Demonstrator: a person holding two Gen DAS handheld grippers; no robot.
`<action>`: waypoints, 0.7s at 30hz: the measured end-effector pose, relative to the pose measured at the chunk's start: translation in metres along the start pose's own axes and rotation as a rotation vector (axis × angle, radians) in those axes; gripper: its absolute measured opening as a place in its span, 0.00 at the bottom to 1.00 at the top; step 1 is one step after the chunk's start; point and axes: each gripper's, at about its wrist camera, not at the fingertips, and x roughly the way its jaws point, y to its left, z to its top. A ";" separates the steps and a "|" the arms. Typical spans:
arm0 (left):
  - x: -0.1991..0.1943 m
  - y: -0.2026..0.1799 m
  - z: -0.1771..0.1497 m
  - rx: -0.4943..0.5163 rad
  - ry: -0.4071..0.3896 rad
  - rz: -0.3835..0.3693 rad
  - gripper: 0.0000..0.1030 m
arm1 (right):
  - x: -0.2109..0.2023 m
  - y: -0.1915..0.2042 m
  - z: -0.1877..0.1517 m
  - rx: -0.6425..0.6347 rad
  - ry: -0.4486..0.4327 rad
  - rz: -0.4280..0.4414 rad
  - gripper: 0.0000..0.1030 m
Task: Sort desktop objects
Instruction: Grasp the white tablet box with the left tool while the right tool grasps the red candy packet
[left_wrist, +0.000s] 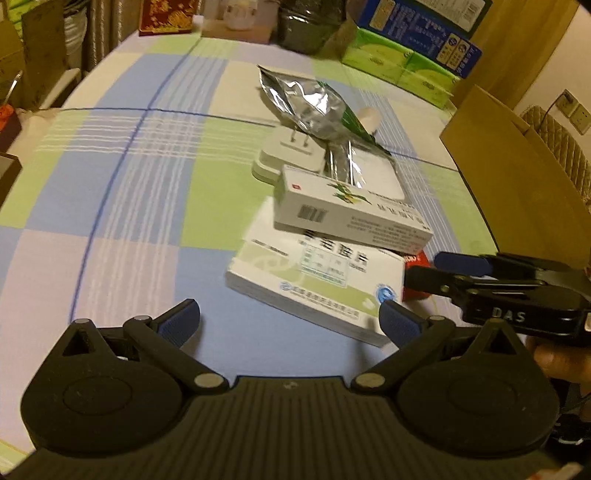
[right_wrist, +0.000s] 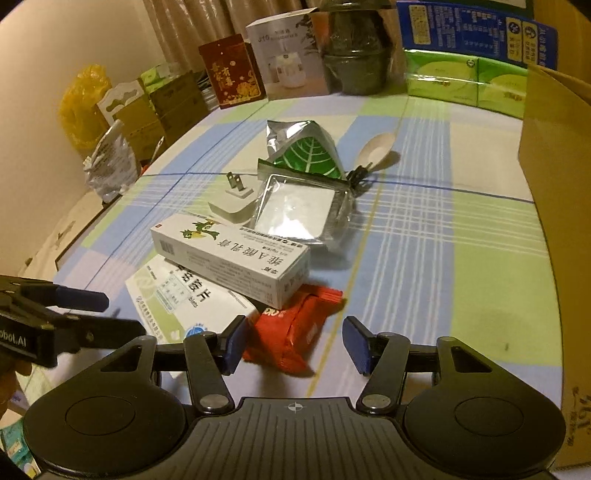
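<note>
blue-padded fingers of the left gripper (left_wrist: 290, 319) are standing wide apart and holding nothing, low over the checked worktop (left_wrist: 122, 206), with the flat green-and-white medicine box (left_wrist: 314, 284) lying just ahead of them. the right gripper (right_wrist: 293, 345) is hovering with its fingers spread too, empty, and the red snack packet (right_wrist: 291, 332) is lying on the cloth between and just beyond the tips. a long white carton (right_wrist: 232, 256) is resting across the flat box and touching the red packet's far end. behind it a white plug adapter (right_wrist: 231, 205) is sitting with its prongs up, beside a silver foil pouch (right_wrist: 299, 208) and a crumpled foil bag with a green leaf (right_wrist: 306, 151). a white spoon (right_wrist: 376, 147) is lying further back. a cardboard box (right_wrist: 554, 177) is standing at the right edge.
</note>
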 end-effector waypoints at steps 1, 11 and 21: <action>0.002 0.000 0.000 -0.001 0.002 -0.006 0.98 | 0.002 0.001 0.000 -0.006 0.001 -0.002 0.53; 0.009 0.006 0.003 -0.042 0.015 -0.020 0.98 | 0.008 0.015 -0.007 -0.110 0.035 0.065 0.26; 0.016 0.006 0.006 -0.025 -0.019 0.007 0.99 | -0.002 0.021 -0.022 -0.162 0.076 0.136 0.14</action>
